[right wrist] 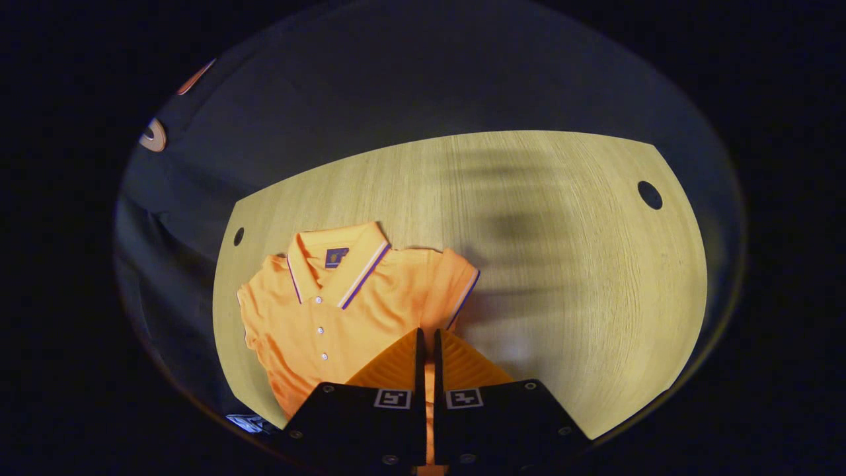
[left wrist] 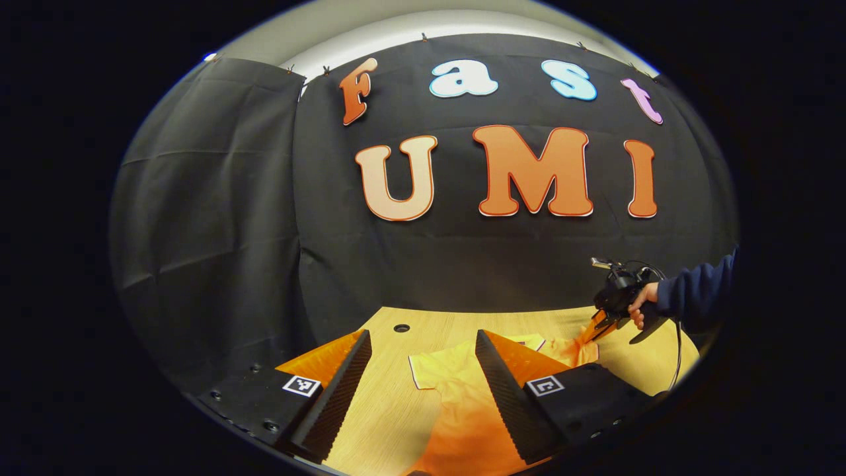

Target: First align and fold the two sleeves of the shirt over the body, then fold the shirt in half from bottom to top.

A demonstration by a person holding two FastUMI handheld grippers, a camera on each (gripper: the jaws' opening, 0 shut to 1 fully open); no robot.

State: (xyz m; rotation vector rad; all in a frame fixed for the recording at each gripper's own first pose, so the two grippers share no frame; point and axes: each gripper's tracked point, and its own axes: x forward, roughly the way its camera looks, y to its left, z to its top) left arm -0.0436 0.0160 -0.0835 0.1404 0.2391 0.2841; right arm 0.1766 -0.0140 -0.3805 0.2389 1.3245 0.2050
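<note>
An orange polo shirt (right wrist: pixel 344 311) of fine knit lies flat on a pale wood-grain table (right wrist: pixel 581 264), its striped collar (right wrist: pixel 334 261) and buttoned placket facing up, one striped-cuff sleeve (right wrist: pixel 453 287) folded in against the body. In the right gripper view, the right gripper (right wrist: pixel 426 347) points down at the shirt, its ribbed wedge-shaped fingers drawn nearly together over the fabric near that sleeve; whether cloth is pinched cannot be told. In the left gripper view, the left gripper (left wrist: pixel 423 360) sits level and low with its fingers spread wide above the shirt. Farther off, a hand (left wrist: pixel 640 305) in a dark sleeve (left wrist: pixel 697 294) holds the right gripper tilted down at the cloth.
</note>
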